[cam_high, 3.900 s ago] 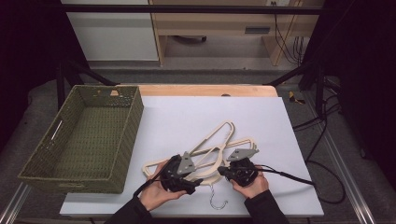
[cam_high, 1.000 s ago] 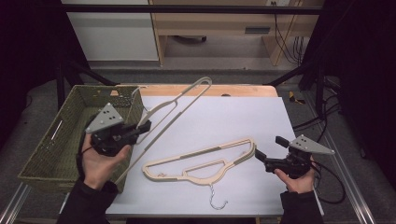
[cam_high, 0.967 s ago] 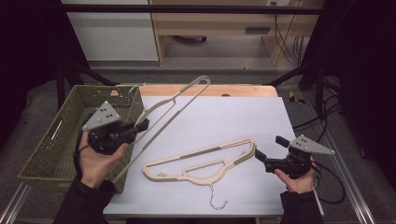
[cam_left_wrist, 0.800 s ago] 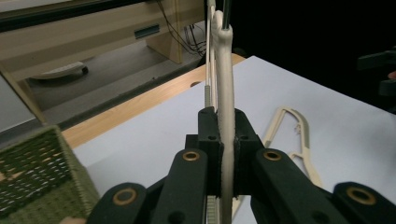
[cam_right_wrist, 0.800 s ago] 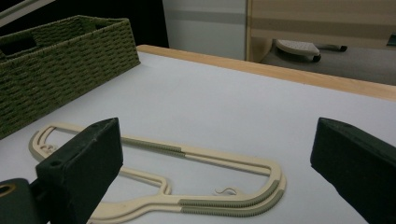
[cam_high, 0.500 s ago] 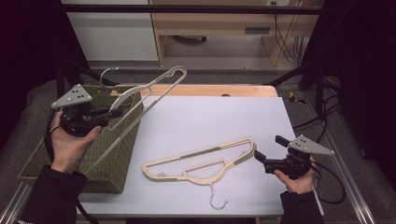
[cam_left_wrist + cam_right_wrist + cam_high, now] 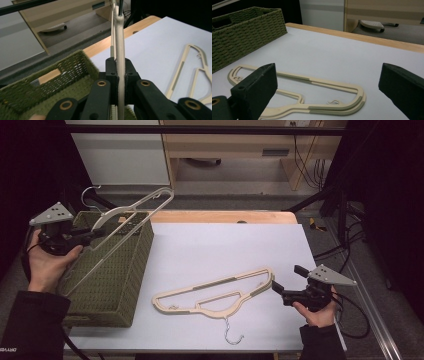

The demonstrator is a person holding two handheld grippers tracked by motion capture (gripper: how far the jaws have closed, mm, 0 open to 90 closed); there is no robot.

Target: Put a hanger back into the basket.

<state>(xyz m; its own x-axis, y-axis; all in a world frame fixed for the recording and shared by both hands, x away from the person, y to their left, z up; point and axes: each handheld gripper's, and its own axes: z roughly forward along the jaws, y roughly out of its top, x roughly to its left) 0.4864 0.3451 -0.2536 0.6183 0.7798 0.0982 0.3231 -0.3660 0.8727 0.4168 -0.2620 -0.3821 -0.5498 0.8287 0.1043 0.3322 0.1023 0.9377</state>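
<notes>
1 hanger [image 7: 131, 212] clamped in left tongs [image 7: 95, 233] above basket [image 7: 117, 280].

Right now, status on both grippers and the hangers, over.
Left gripper shut on lifted hanger, above the green basket. Right gripper open, off the end of the second hanger, flat on the white table. Nothing between them.

The left gripper [image 7: 92, 234] has carried its hanger [image 7: 131, 216] (raised) over the basket [image 7: 131, 281].
</notes>
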